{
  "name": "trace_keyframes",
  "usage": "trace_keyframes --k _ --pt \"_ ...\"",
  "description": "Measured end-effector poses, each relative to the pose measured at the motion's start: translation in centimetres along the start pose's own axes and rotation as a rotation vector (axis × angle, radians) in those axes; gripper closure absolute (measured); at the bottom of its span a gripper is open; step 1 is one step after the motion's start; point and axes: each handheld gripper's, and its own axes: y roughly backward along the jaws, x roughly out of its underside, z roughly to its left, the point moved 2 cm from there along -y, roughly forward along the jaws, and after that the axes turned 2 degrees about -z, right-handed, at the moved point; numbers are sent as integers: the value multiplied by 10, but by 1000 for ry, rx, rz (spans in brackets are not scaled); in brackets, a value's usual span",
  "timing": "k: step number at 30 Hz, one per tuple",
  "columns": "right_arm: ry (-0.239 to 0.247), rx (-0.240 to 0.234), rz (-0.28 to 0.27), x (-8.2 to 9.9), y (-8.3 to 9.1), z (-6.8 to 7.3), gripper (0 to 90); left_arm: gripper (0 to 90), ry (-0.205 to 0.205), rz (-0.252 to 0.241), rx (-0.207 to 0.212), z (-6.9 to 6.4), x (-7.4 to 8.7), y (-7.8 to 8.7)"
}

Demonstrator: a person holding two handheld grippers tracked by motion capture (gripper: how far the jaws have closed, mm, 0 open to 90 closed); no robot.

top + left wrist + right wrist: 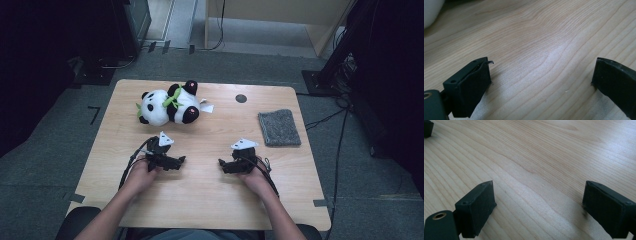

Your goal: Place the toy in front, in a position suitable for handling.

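Both my grippers rest low on the wooden table (pixel 210 200), left gripper (pixel 181 161) and right gripper (pixel 221 164) tips facing each other, jaws spread wide with nothing between them. To grab the panda plush (pixel 167 106) lying beyond my left gripper, probably on its back, I'd turn that gripper toward its body and close gently.

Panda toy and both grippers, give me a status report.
Left gripper open, empty, low over table. Right gripper open, empty. Panda toy lying at far left, untouched. Grey cloth far right, nothing in the way.
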Motion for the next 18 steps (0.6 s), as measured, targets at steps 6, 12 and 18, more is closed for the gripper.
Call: trace_keyframes --k 6,12,18 --pt "3 -4 1 0 -1 -1 106 16 11 -1 -11 -1 0 0" --pt "3 -4 1 0 -1 -1 106 16 15 0 -15 -2 1 1" --pt "-2 1 2 -1 -1 -2 106 16 23 0 -24 -2 1 1"
